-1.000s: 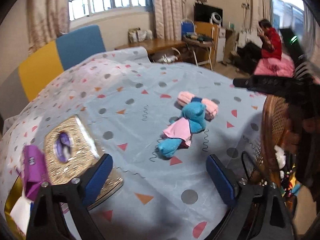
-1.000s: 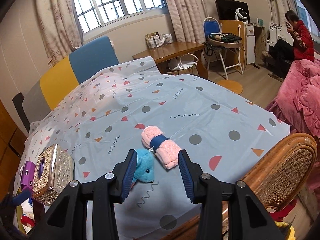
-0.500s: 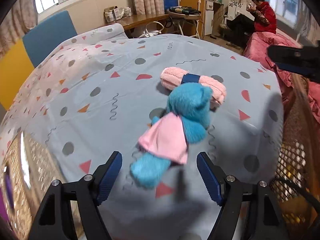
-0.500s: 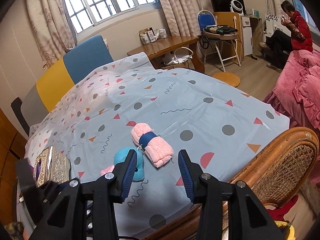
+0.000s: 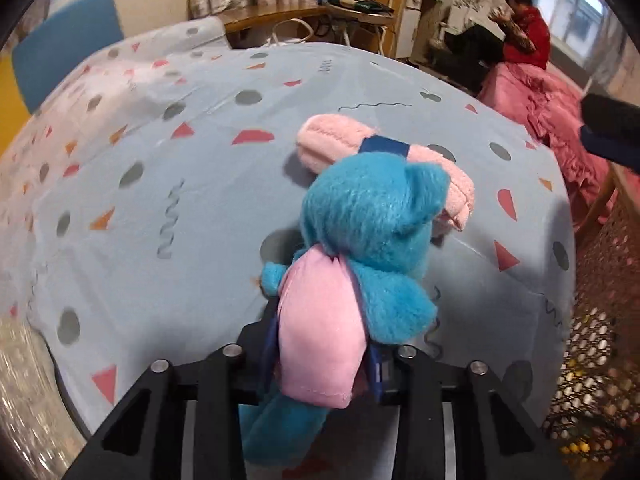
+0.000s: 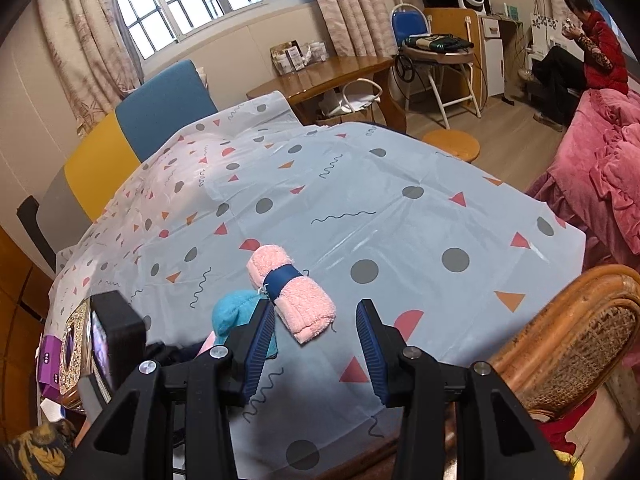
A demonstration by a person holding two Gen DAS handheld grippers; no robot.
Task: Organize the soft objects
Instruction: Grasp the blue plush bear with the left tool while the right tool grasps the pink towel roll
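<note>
Jaws of the left gripper [image 5: 320, 356] have just been closing and now pinch the blue plush toy [image 5: 372, 240] around its lower body, at the pink cape; pads mostly hidden by the fabric, so contact on the far side looks likely but I can't fully confirm it. Toy sits upright-ish on the bench [image 6: 400, 208], head toward the pink rolled towel [image 6: 292, 296].

Towel lies flat on the bench just past the toy, touching or nearly touching its head, a blue band around its middle.

Right gripper [image 6: 316, 340]: jaws spread, nothing between the pads, hovering over the bench just short of the towel's near end. Toy's blue head shows left of its left pad.

Bench is covered by a grey-blue cloth printed with dots, triangles and squiggles. A gold tissue box [image 6: 74, 344] sits well left of the toy at the bench edge. A wicker chair back [image 6: 580, 328] stands right of the towel, off the bench. A person in red [image 6: 600, 52] sits far beyond the towel, by a pink bed.
</note>
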